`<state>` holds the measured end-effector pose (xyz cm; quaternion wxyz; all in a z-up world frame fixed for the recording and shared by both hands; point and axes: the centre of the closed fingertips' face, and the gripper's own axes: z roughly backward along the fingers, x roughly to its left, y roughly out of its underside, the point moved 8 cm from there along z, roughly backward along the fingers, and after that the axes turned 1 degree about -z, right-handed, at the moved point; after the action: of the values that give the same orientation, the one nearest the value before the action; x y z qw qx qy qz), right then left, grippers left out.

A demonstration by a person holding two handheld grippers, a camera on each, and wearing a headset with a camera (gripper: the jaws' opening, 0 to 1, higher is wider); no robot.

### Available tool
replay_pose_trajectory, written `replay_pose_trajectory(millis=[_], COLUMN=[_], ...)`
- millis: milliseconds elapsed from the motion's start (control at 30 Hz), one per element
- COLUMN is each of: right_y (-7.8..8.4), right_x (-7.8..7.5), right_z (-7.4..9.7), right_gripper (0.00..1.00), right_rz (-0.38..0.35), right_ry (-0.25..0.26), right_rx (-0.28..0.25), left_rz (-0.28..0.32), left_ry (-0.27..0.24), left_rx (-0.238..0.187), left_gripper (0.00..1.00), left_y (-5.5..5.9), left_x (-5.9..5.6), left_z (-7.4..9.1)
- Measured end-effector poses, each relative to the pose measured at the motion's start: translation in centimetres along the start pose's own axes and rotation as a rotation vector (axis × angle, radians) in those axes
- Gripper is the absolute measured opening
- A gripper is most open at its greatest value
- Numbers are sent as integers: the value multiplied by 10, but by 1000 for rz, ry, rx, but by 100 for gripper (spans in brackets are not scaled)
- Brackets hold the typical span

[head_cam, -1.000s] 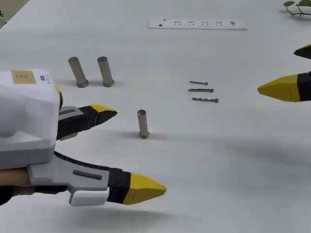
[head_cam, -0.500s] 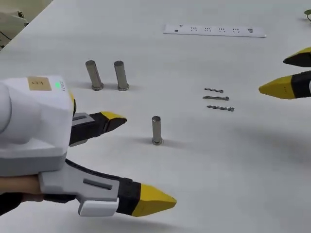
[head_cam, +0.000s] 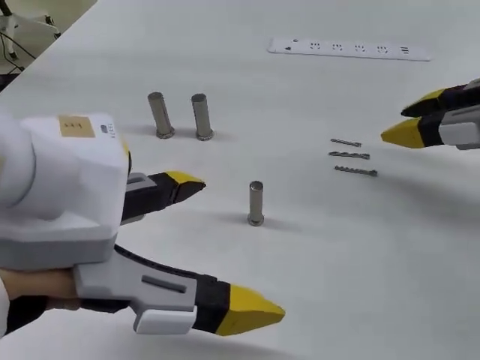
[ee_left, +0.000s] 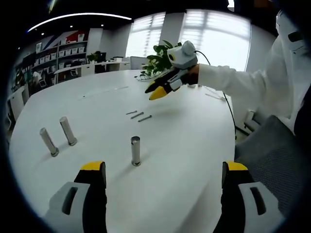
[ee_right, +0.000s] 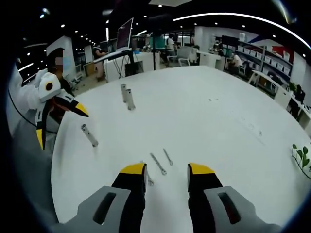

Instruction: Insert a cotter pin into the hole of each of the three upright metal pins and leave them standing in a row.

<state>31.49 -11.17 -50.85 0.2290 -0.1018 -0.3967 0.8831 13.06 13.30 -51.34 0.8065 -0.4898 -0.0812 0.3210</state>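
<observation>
1. Head view: the right gripper [head_cam: 394,124] has come in from the picture's edge toward the three cotter pins [head_cam: 349,155]. It now hangs just beside them, jaws narrower than a second ago but parted, gripping nothing.
2. Right gripper view: the cotter pins lie loose on the white table [ee_right: 204,111], just ahead of the jaws; none is lifted.
3. The left gripper [head_cam: 241,247] stays spread wide and empty near the lone metal pin [head_cam: 256,202]. Two more metal pins [head_cam: 201,116] stand side by side further off.
4. Picking up a first cotter pin looks like the step in hand. No pin is fitted yet, and the uprights form no row.
</observation>
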Motion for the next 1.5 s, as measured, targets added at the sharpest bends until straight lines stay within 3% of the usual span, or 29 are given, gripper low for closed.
replay_pose_trajectory(millis=[600, 1000, 1167, 1233, 1500], right_y=[-4, -2, -6, -6, -10], right_x=[0, -7, -3, -1, 0], right_z=[-50, -62, -66, -67, -71], right_gripper=[18, 7, 5, 0, 0], right_rz=[121, 165, 173, 181, 242], right_ry=[-27, -48, -56, -89, -89], right_rx=[141, 225, 231, 247, 306], left_rz=[22, 28, 30, 30, 19], left_ry=[-37, -61, -64, -62, -58], left_rx=[-4, -15, -20, -23, -19], left_gripper=[99, 99, 99, 99, 99], left_y=[1, 3, 2, 1, -1], left_x=[6, 5, 6, 6, 6], left_z=[7, 12, 12, 12, 11])
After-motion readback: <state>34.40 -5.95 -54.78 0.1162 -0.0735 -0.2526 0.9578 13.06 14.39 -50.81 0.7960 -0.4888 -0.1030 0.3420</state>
